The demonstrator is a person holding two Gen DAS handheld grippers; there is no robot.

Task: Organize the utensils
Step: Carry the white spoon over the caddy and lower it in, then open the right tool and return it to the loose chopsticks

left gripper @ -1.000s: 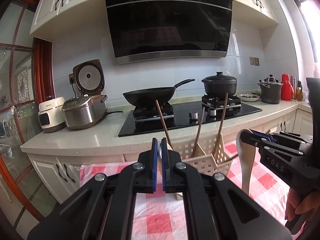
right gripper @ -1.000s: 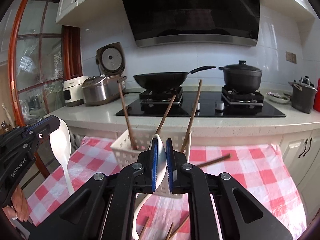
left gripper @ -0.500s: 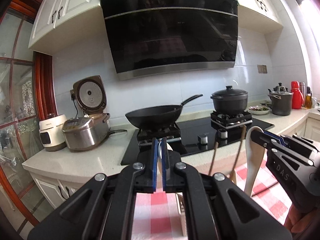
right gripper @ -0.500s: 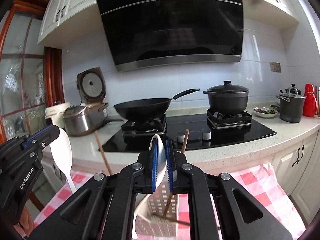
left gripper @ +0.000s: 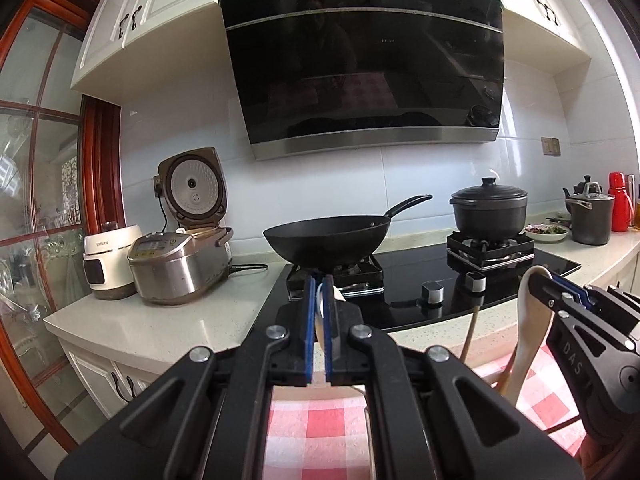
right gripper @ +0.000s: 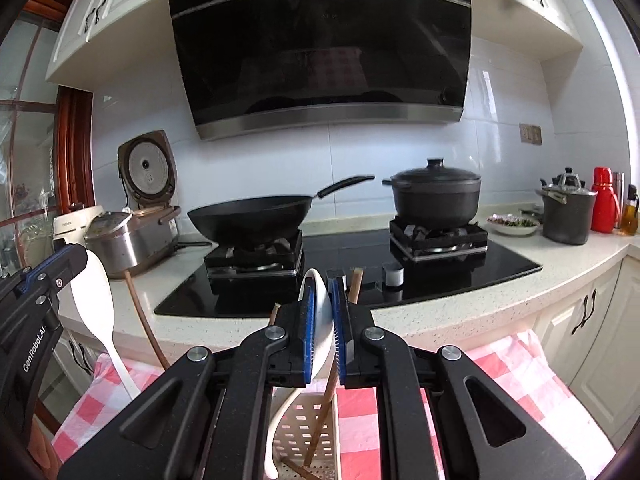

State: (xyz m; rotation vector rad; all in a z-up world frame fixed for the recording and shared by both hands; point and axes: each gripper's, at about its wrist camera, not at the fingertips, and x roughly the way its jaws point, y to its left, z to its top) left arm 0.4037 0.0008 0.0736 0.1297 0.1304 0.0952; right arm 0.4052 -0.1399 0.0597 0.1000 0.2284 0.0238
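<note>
The left tool (left gripper: 319, 300) is clenched on a white spoon (right gripper: 96, 312), its bowl up beside the fingertips and its handle hanging toward the red-checked tablecloth (right gripper: 516, 364). The right tool (right gripper: 322, 298) grips a second white spoon (right gripper: 320, 320), whose handle curves down into the perforated utensil basket (right gripper: 304, 436) below. Brown chopsticks (right gripper: 320, 420) lean inside that basket. Beyond the tabletop (left gripper: 160, 320) sit a black wok (left gripper: 328, 240) and a lidded black pot (left gripper: 488, 208) on the stove.
</note>
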